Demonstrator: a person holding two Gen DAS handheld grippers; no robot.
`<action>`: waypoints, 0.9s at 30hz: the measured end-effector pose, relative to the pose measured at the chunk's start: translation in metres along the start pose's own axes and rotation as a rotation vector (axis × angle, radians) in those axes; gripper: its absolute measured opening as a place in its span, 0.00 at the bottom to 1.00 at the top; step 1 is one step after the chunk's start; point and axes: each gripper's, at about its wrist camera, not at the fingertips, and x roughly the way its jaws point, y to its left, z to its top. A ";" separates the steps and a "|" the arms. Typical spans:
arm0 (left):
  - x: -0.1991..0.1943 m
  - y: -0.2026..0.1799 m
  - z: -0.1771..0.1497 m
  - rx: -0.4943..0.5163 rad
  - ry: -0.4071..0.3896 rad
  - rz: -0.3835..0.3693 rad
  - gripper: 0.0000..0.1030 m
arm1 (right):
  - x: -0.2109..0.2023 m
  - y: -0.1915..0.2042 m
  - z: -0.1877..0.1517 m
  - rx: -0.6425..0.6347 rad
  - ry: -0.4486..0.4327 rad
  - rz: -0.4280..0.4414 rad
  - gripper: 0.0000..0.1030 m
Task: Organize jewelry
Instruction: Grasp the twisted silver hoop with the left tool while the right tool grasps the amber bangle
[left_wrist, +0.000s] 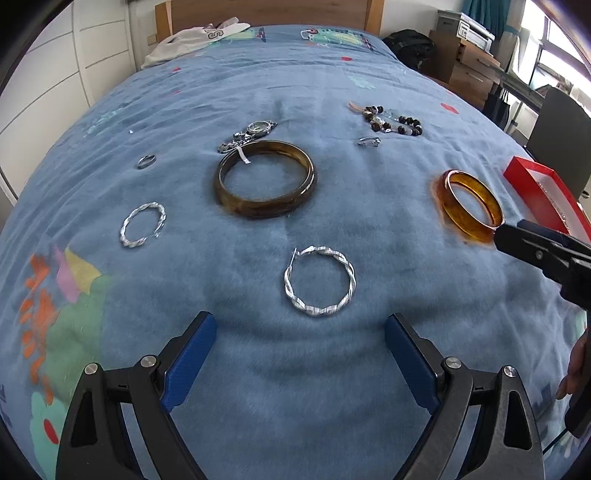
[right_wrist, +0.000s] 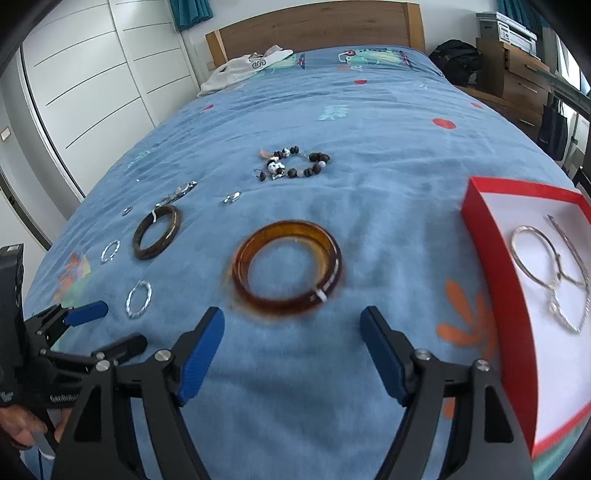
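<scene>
**Both grippers hovering open over jewelry on bed**

While nothing is being gripped, both tools are sitting low over the bed (right_wrist: 369, 122), which is wearing a blue patterned blanket (left_wrist: 258, 369) and carrying all the loose pieces.

Red box (right_wrist: 491, 266) is lying at the right edge of the bed, white inside, holding a thin silver bangle (right_wrist: 532, 254) and a silver chain (right_wrist: 569, 314) overlapping it.

Left gripper (left_wrist: 300, 334) is hanging just short of a twisted silver hoop (left_wrist: 319, 282), jaws spread wide, nothing between them. Right gripper (right_wrist: 291, 330) is doing the same just short of the amber bangle (right_wrist: 288, 273), jaws wide apart, not touching it. Amber bangle is lying flat, between the hoop and the red box, and looking motion-blurred in the right wrist view.

Dark brown bangle (left_wrist: 265, 179) is lying flat further up the bed, centre-left, with a small white tag on its far rim. Wristwatch (left_wrist: 248, 136) is touching its far side. Beaded bracelet (left_wrist: 392, 120) is sitting well beyond the amber bangle, with a small silver clasp piece (left_wrist: 369, 141) near it.

Second twisted hoop (left_wrist: 142, 225) is lying left of the brown bangle; a small silver ring (left_wrist: 146, 161) is sitting beyond that.

White garment (left_wrist: 192, 38) is lying crumpled at the wooden headboard (right_wrist: 317, 33).
</scene>
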 end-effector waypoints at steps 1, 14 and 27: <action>0.003 0.000 0.002 0.000 -0.001 0.006 0.89 | 0.003 0.000 0.002 0.000 0.000 0.000 0.74; 0.013 -0.004 0.009 0.013 -0.045 0.004 0.76 | 0.037 0.011 0.024 -0.024 0.016 -0.019 0.75; 0.014 -0.004 0.014 -0.002 -0.047 -0.046 0.60 | 0.046 0.010 0.033 -0.027 0.014 -0.018 0.76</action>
